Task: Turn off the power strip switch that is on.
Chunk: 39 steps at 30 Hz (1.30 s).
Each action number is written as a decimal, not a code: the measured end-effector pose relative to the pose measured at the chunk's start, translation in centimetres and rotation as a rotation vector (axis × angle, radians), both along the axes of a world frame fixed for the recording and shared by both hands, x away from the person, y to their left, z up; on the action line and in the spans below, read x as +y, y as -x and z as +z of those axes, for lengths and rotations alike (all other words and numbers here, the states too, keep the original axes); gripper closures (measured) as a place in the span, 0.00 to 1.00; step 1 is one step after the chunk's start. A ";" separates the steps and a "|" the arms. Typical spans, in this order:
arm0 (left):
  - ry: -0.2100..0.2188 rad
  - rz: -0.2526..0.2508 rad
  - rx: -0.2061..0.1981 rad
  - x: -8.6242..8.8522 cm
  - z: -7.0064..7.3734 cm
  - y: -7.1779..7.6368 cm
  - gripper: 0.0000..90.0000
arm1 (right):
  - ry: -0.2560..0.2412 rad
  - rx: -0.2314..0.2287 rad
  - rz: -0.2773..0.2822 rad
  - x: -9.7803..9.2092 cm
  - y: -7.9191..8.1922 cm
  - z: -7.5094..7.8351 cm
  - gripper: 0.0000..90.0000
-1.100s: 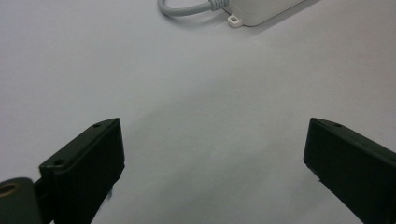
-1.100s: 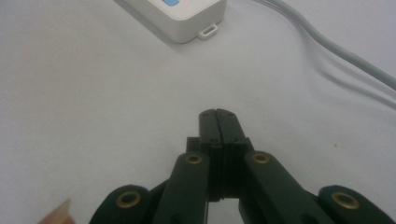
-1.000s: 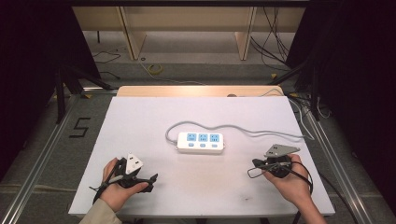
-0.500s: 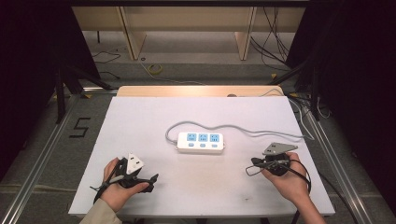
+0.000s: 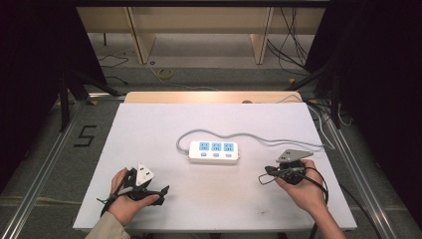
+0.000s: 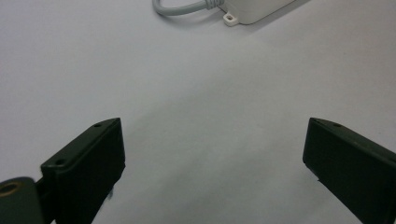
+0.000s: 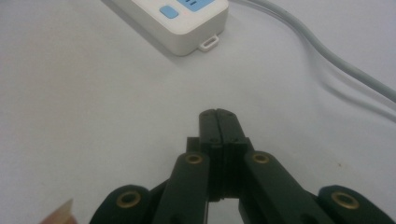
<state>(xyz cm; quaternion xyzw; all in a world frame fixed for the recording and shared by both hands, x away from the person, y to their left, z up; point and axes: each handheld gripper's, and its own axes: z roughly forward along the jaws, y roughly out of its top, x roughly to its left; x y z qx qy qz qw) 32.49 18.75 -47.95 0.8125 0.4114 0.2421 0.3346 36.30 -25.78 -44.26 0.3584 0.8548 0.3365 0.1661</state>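
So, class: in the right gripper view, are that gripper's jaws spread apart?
No, the right gripper has its two black jaws pressed together with nothing between them, short of the power strip.

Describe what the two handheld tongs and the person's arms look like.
Both tongs are black with brass-coloured rivets. The left tongs carry a white three-cornered plate, the right tongs a grey one. A black cable loops from the right tongs. A beige sleeve covers the left forearm.

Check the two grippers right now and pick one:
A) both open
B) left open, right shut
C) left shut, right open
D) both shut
B: in the left gripper view the left gripper has its jaws wide apart over bare table, while in the right gripper view the right gripper has its jaws pressed together, holding nothing.
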 end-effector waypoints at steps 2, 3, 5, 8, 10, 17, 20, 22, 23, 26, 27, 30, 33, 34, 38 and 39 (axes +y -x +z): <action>-0.001 -0.001 0.001 0.0 0.0 0.0 0.06 | 0.001 0.001 -0.001 0.1 0.0 0.0 1.00; -0.002 -0.001 0.001 0.0 0.0 0.0 0.06 | 0.003 0.005 0.001 0.3 -0.2 0.0 1.00; -0.003 -0.001 -0.002 0.0 -0.1 0.0 0.06 | 0.005 0.008 0.001 0.4 -0.2 0.0 1.00; -0.004 -0.001 0.000 0.0 -0.1 0.0 0.06 | 0.007 0.010 0.002 0.6 -0.4 0.1 1.00; -0.003 -0.001 0.000 0.0 -0.1 0.0 0.06 | 0.007 0.008 0.002 0.8 -0.6 0.1 1.00; -0.002 -0.001 -0.002 0.0 0.0 0.1 0.06 | 0.009 0.006 0.004 1.4 -1.0 0.3 1.00; -0.001 0.000 -0.004 0.0 0.0 0.1 0.06 | 0.010 0.008 0.006 1.7 -1.1 0.4 1.00; 0.000 0.000 -0.003 0.0 0.0 0.1 0.06 | 0.008 0.008 0.002 1.8 -1.1 0.4 1.00; 0.000 0.000 -0.003 0.0 0.0 0.1 0.06 | 0.009 0.011 0.006 1.9 -1.2 0.4 1.00; 0.000 0.000 -0.003 0.0 0.0 0.1 0.06 | 0.011 0.010 0.007 2.0 -1.4 0.4 1.00; 0.000 0.000 -0.003 0.0 0.0 0.0 0.06 | 0.010 0.007 0.010 2.1 -1.4 0.4 1.00; -0.002 0.000 -0.004 0.0 -0.1 0.0 0.06 | 0.009 0.009 0.009 2.3 -1.6 0.4 1.00; -0.003 0.000 -0.003 0.0 0.0 0.0 0.06 | 0.012 0.014 0.003 2.5 -1.8 0.4 1.00; -0.004 -0.001 -0.005 0.0 0.0 0.0 0.06 | 0.012 0.014 0.003 2.5 -1.8 0.4 1.00; 0.000 0.003 -0.005 0.0 0.0 0.0 0.06 | 0.012 0.008 0.005 2.7 -1.9 0.5 1.00; 0.000 0.003 -0.004 0.0 0.0 0.0 0.06 | 0.008 0.008 0.003 2.7 -1.9 0.6 1.00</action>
